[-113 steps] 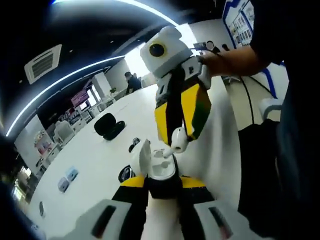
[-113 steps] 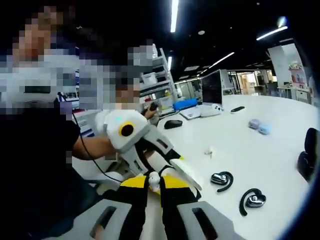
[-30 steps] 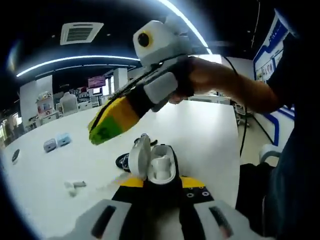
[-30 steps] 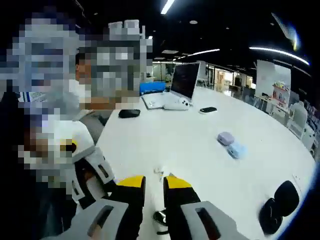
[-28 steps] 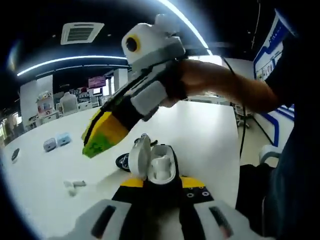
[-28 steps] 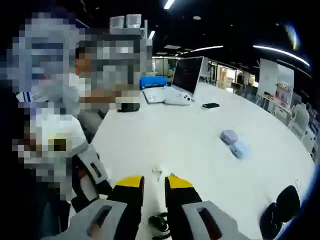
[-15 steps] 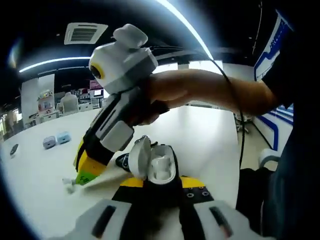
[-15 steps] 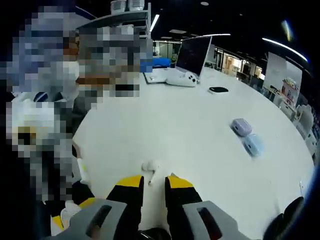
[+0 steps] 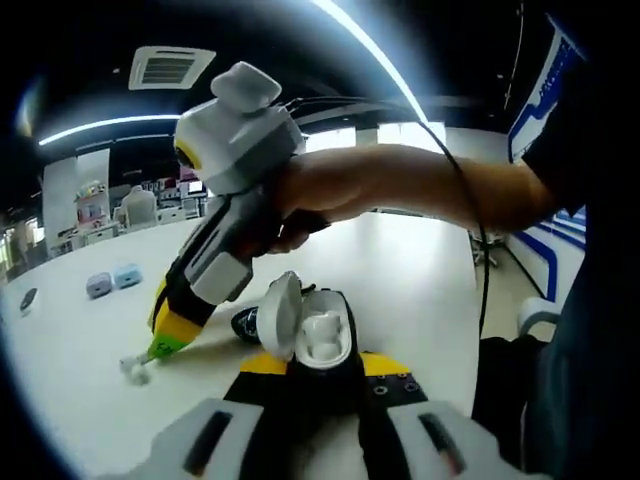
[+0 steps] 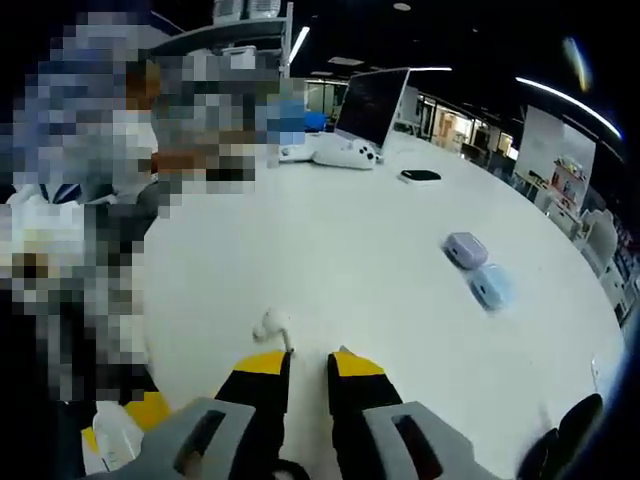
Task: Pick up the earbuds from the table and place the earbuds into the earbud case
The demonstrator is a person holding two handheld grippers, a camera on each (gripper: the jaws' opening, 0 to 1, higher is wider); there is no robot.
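Between the left tongs [image 9: 312, 372], an open white earbud case [image 9: 305, 325] sits pinched, lid raised. Right tongs [image 10: 307, 358], slightly parted and pinching nothing, reach down to a white earbud [image 10: 271, 325] lying on the white tabletop [image 10: 380, 250], just ahead of their tips.

A big open-plan office or tech showroom: a broad white table [image 10: 380, 270] carries an open laptop [image 10: 365, 105], a phone [image 10: 420, 176] and small pastel cases [image 10: 478, 268]. Strip lights [image 10: 570, 100] and a ceiling vent [image 9: 165, 66] hang overhead, with display shelves [image 9: 85, 205] along the far wall.
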